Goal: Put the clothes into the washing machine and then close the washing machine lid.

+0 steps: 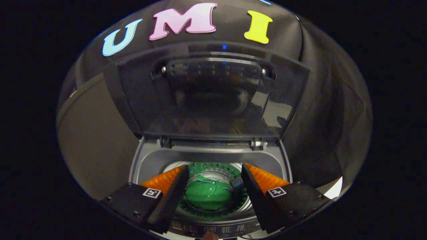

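Observation:
A top-loading washing machine (140,166) stands below me with its dark, glossy lid (213,96) raised upright behind the drum opening. Down in the round drum lies a green garment (208,195) with white-trimmed collar, crumpled at the bottom. My gripper (213,168) hovers above the drum, open, its two fingers spread to either side of the opening with nothing between them. The garment lies below and between the fingers, apart from them.
The machine's control panel (213,229) runs along its near edge beneath the fingers. Black cloth drapes behind and to the right of the machine. A grey panel (90,140) stands to the left. A bright patch of floor (333,190) shows at the right.

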A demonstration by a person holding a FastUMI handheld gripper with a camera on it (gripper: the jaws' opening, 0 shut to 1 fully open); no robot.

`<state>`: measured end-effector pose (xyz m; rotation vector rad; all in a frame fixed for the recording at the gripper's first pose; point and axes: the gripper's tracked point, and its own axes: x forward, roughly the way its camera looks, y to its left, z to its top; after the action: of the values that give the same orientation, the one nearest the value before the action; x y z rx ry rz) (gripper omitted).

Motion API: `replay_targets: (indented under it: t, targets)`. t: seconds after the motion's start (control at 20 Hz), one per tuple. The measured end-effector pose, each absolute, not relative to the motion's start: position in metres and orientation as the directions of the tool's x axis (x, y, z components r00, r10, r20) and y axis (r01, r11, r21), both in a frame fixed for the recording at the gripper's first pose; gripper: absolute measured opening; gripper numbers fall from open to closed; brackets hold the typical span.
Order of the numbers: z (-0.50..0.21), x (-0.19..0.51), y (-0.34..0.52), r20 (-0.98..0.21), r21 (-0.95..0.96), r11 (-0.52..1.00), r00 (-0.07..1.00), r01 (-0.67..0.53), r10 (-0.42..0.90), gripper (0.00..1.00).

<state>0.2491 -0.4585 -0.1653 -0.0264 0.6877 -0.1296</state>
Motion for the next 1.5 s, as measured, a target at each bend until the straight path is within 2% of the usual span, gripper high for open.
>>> replay_targets:
  t: [0.65, 0.9, 1.25, 1.5]
  targets:
    - [0.022, 0.333, -0.457, -0.361, -0.065, 0.992, 0.924, 0.107, -0.124, 0.99]
    - [0.026, 0.367, -0.455, -0.343, -0.085, 0.992, 0.932, 0.095, -0.118, 0.98]
    - [0.002, 0.391, -0.456, -0.397, -0.094, 0.992, 0.911, 0.081, -0.112, 0.98]
    - [-0.002, 0.391, -0.458, -0.388, 0.027, 0.994, 0.918, 0.108, -0.089, 0.98]
